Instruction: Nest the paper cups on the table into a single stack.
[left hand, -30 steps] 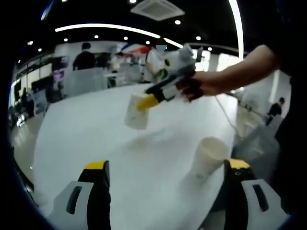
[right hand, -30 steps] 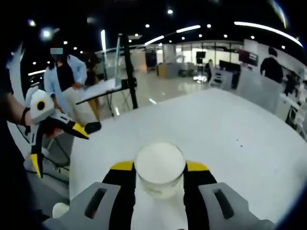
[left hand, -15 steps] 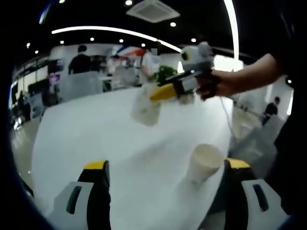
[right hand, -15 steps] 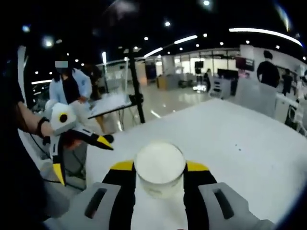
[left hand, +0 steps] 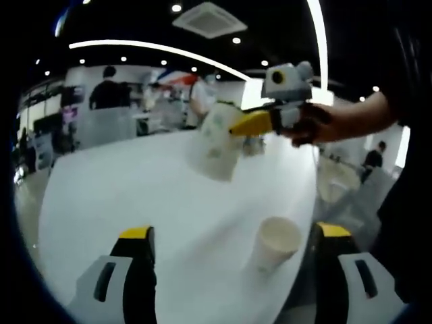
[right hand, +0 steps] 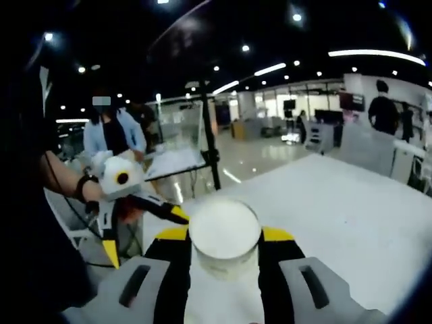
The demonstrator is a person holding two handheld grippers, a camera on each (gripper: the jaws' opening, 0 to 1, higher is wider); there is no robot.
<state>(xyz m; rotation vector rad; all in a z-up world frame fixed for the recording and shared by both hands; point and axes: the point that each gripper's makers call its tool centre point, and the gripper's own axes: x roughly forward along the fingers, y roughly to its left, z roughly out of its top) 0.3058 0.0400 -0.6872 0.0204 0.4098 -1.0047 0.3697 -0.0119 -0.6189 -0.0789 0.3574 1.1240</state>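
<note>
A white paper cup [left hand: 275,241] stands upright, mouth up, on the white table [left hand: 135,189], close to my right jaw in the left gripper view. My left gripper [left hand: 233,233] is open wide with nothing between its jaws. Above the table my right gripper [left hand: 237,128] reaches in from the right, shut on a second paper cup [left hand: 214,142] that hangs tilted in the air. In the right gripper view that held cup [right hand: 224,251] sits end-on between the jaws of my right gripper [right hand: 224,233]. The left gripper [right hand: 145,235] shows at the left, jaws spread.
The table's edge [left hand: 42,223] curves along the left, and its near corner lies just past the standing cup. A black stand [right hand: 209,138] and a person in a blue jacket [right hand: 111,131] are beyond the table. More people and desks fill the hall behind.
My right gripper has carried its cup to the right and nearer in the left gripper view. In the right gripper view the left gripper has come closer. Both grips are unchanged.
</note>
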